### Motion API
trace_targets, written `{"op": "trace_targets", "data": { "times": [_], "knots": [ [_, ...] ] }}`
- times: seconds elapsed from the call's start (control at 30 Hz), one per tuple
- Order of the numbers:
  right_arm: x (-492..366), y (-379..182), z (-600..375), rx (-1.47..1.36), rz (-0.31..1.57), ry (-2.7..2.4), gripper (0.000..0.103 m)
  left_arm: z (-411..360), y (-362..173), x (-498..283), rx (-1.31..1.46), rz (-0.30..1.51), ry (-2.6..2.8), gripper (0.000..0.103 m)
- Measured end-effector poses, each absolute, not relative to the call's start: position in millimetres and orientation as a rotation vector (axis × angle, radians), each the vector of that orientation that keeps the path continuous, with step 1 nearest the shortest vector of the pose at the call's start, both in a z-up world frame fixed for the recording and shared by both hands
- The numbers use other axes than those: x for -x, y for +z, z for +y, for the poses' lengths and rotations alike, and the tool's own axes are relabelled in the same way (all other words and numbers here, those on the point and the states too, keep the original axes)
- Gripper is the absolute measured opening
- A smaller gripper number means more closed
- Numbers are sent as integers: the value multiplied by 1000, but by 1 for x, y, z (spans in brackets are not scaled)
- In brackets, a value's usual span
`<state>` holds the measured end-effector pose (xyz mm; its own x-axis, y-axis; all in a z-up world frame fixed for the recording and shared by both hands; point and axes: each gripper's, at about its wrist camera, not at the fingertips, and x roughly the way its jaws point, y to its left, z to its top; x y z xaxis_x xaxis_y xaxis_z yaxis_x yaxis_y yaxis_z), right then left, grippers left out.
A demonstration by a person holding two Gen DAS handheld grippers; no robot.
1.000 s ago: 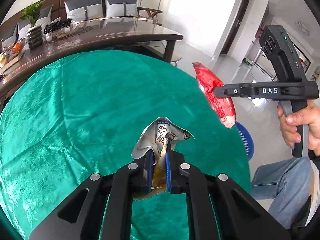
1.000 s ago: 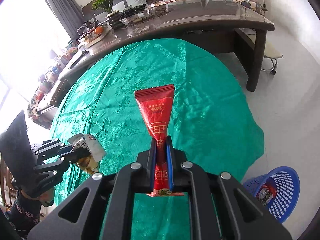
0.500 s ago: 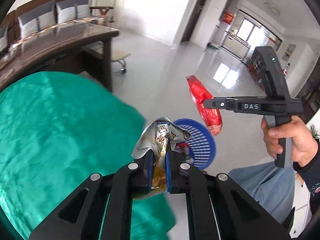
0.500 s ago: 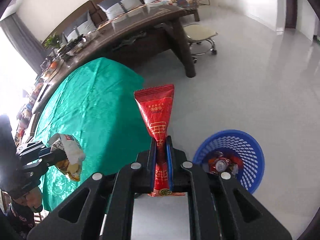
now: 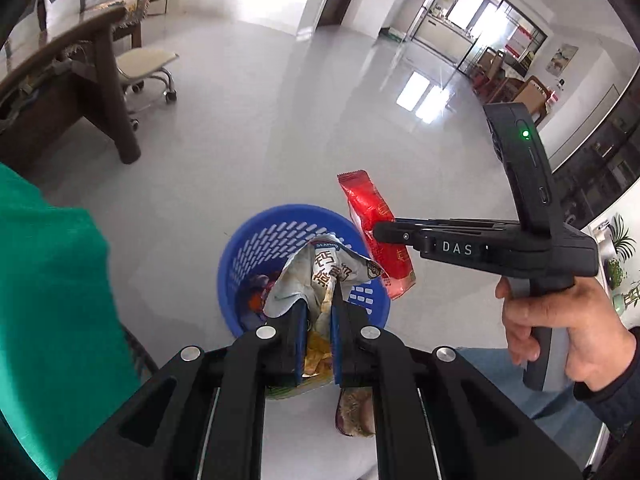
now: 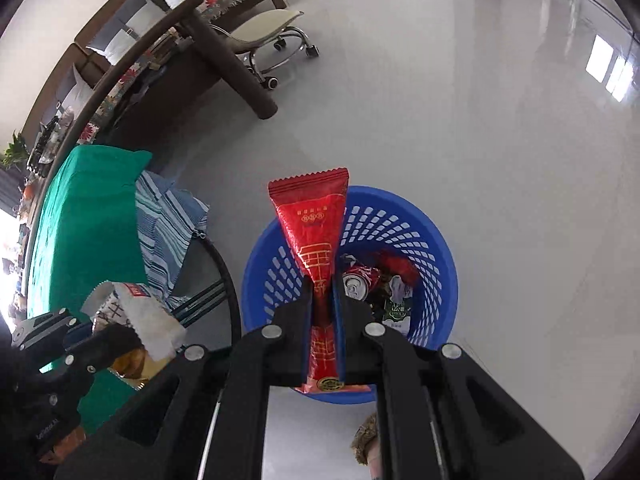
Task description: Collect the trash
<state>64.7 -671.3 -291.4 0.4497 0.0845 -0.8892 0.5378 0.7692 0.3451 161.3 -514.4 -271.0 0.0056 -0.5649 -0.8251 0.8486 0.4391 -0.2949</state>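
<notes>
My left gripper (image 5: 319,308) is shut on a crumpled silver snack bag (image 5: 320,276) and holds it over the blue plastic basket (image 5: 256,248) on the floor. My right gripper (image 6: 323,300) is shut on a red snack wrapper (image 6: 310,216), held above the same basket (image 6: 424,232). The basket holds a crushed can (image 6: 356,280) and other wrappers. In the left wrist view the right gripper (image 5: 384,232) with the red wrapper (image 5: 366,208) hangs over the basket's right rim. In the right wrist view the left gripper (image 6: 100,336) with the silver bag (image 6: 136,312) is at lower left.
The table with the green cloth (image 5: 44,300) is at the left, also in the right wrist view (image 6: 84,224), with a striped cloth (image 6: 168,224) hanging beside it. A dark wooden desk (image 5: 104,92) and a wheeled stool (image 5: 148,64) stand behind on the glossy grey floor (image 6: 480,100).
Both grippers have swung from over the green table to the right and down, and now hold their wrappers above the blue basket. Both stay shut on their wrappers.
</notes>
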Motion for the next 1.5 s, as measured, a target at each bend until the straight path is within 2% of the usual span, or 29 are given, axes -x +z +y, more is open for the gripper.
{"op": "trace_targets", "data": {
  "times": [0.23,0.33,0.4,0.43,0.47,0.5,0.6,0.67,0.7,0.77,0.87,1.07,1.23,1.4,1.5],
  "knots": [
    [-64,-331,-689,-759,1091,-328,9,-557,-327,-165,-360,1149,-1120,11],
    [-66,-343,-696,-805,1070,-338,16,-562,-342,-166,-367,1164,-1102,20],
    [-61,-344,-700,-838,1032,-356,64,-561,-345,-172,-364,1162,-1099,48],
    [-59,-342,-701,-841,1015,-368,68,-556,-343,-173,-358,1152,-1094,56],
    [-56,-337,-703,-847,993,-371,68,-554,-339,-174,-349,1135,-1085,69],
    [-54,-334,-704,-851,985,-372,70,-552,-333,-176,-335,1110,-1083,75],
    [-43,-312,-705,-832,939,-413,81,-548,-312,-174,-313,1058,-1079,86],
    [-34,-293,-700,-799,916,-429,83,-544,-292,-170,-308,997,-1064,89],
    [-27,-278,-695,-781,904,-434,89,-540,-279,-166,-310,956,-1059,92],
    [-15,-257,-684,-758,879,-435,92,-528,-252,-155,-317,883,-1039,97],
    [13,-219,-656,-700,842,-432,98,-505,-220,-134,-317,816,-1041,98],
    [62,-170,-596,-540,791,-468,98,-453,-190,-94,-319,801,-981,98],
    [94,-137,-563,-513,620,-533,98,-422,-173,-63,-349,726,-940,98],
    [87,-139,-569,-510,708,-508,98,-398,-151,-51,-310,678,-867,98],
    [88,-138,-560,-488,734,-533,98,-393,-145,-51,-320,719,-851,98]
  ]
}}
